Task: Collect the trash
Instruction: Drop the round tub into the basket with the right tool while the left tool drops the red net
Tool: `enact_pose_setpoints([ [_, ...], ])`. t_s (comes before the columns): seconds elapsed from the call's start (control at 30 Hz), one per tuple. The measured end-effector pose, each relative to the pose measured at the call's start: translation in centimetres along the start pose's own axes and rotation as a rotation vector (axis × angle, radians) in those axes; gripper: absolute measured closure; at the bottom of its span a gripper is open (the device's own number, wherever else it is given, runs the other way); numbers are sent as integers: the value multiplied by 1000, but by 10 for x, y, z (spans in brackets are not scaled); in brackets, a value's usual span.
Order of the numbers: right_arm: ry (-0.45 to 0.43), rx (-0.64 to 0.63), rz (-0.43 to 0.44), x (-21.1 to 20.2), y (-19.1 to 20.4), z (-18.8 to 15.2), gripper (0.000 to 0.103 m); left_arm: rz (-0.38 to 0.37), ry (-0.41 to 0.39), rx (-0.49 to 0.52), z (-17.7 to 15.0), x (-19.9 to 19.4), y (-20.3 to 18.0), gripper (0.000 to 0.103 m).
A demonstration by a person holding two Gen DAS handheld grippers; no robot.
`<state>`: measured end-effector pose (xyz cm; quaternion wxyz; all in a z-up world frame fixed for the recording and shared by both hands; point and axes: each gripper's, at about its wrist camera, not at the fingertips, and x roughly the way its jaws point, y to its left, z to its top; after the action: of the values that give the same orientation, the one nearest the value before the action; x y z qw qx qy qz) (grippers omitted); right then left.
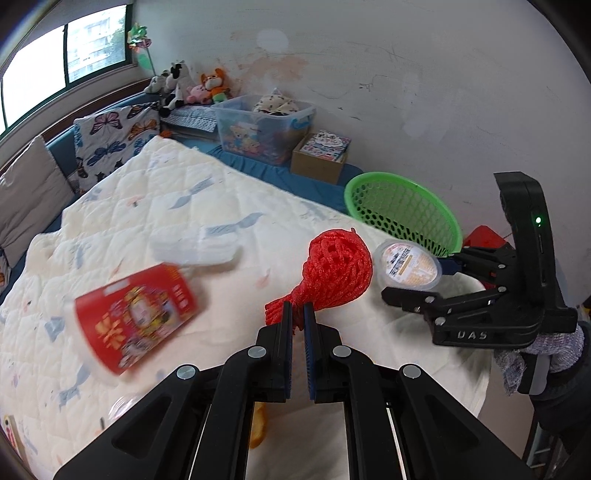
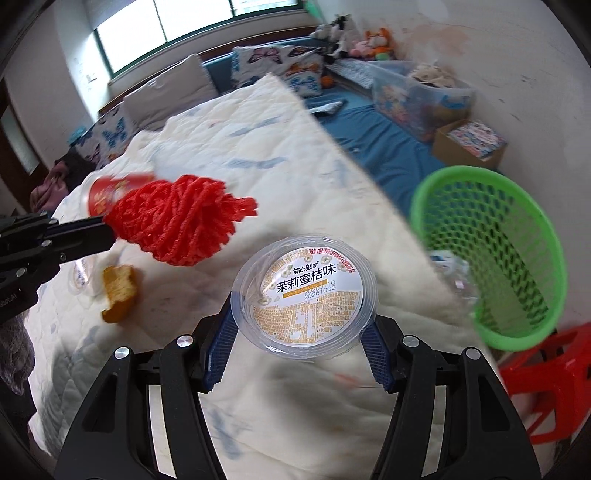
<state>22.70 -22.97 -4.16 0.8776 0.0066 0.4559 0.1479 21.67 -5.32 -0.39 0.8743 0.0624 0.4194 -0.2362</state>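
A red paper cup [image 1: 135, 317] lay tipped on the quilted bed [image 1: 229, 206]. Left claw [image 1: 298, 317] was clamped on the tail of a red foam net [image 1: 334, 275], held above the quilt. Right claw [image 2: 301, 328] gripped a clear plastic cup [image 2: 304, 297] by its sides, near the green basket [image 2: 491, 254].

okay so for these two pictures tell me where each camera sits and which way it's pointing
Left wrist: on the left gripper, looking across the white quilt toward the far wall; its own fingers pinch the red foam net, and the right gripper and gloved hand show.
Right wrist: on the right gripper, looking across the bed toward the window; its fingers clamp the clear jelly cup, and the left gripper shows.
Both share: net, cup, green mesh basket, red paper cup.
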Motion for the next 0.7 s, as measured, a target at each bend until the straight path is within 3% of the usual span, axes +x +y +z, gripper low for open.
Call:
enact_pose_setpoints([
  [0.33, -19, 104, -106, -17, -75, 2, 41, -37, 14, 67, 44, 38, -50, 97],
  [0.7, -3, 214, -228, -9, -154, 8, 40, -43, 65, 110, 90, 94, -93, 97],
])
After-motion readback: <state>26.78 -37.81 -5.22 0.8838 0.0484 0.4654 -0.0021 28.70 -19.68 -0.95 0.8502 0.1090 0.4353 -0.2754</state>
